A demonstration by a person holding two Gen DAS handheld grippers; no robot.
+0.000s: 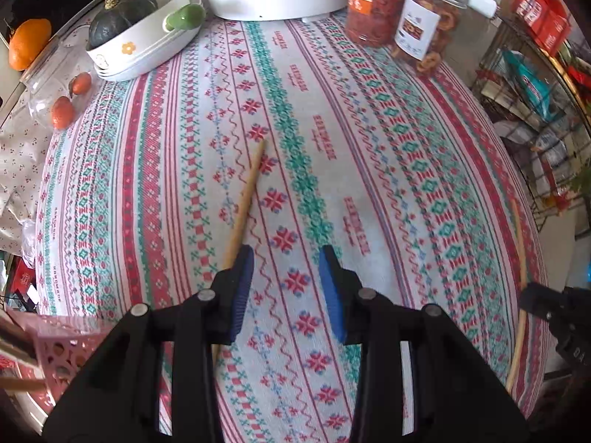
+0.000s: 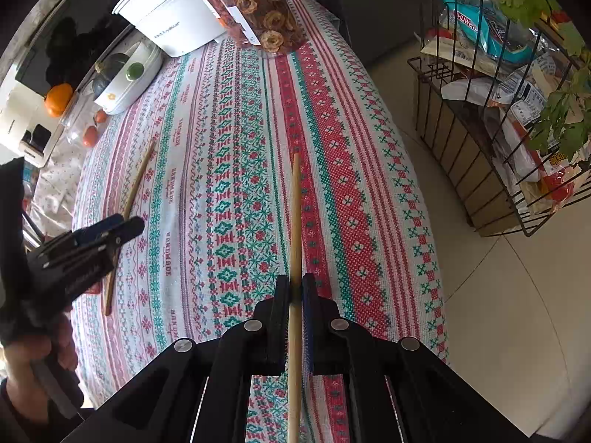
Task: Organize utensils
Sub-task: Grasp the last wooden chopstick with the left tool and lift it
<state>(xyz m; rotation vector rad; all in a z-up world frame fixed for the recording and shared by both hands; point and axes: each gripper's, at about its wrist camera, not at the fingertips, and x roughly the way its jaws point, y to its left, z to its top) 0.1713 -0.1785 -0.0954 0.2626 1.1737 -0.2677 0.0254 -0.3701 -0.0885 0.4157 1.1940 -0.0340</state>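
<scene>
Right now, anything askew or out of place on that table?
Only the two chopsticks are split up. One chopstick lies loose and diagonal on the tablecloth, beside the open left gripper. The other chopstick is clamped in the right gripper. Nothing looks spilled or damaged.

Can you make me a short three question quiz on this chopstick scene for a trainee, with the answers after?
1. True or false: the right claw is shut on a chopstick.
2. Multiple choice: the loose chopstick on the tablecloth lies where relative to the left claw? A) between its fingers, B) beside and under its left finger, C) inside the pink basket.
3. Fill in: the dark green squash sits in a white ____.

Key
1. True; the fingers press both sides of the stick.
2. B; the left claw is open with only cloth between its fingers.
3. Bowl.
</scene>
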